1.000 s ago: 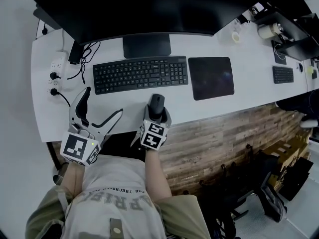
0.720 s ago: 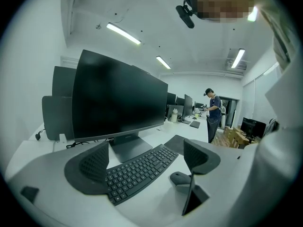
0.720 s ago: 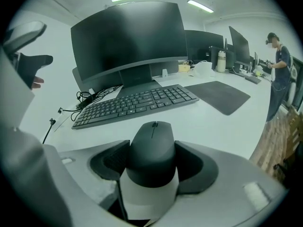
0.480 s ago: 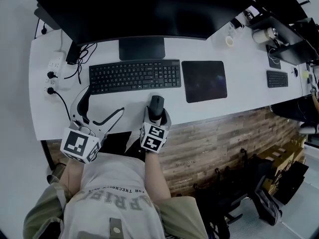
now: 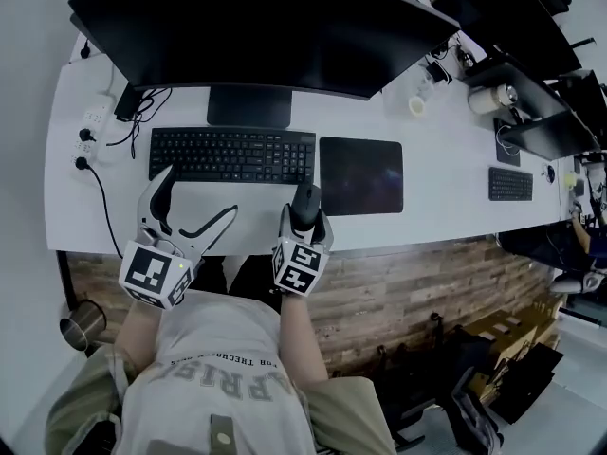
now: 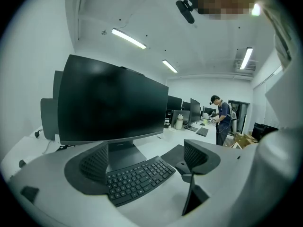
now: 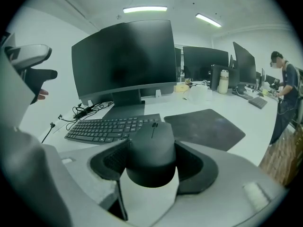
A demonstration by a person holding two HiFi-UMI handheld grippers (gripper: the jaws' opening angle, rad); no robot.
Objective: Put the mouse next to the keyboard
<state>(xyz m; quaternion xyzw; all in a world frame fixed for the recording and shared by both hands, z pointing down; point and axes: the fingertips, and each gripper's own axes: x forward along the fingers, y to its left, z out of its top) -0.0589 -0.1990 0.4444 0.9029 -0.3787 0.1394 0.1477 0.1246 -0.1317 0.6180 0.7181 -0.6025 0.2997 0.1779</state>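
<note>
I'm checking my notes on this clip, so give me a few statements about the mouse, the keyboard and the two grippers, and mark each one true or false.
The right gripper is shut on the mouse. True.
The left gripper holds the keyboard. False: its jaws stand open and empty.
The mouse pad lies left of the keyboard. False: in the head view it lies to the keyboard's right.
The monitor screen is dark. True.

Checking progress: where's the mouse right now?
In the head view the mouse is clamped in the right gripper, just in front of the keyboard, by its right end, near the mouse pad.
</note>
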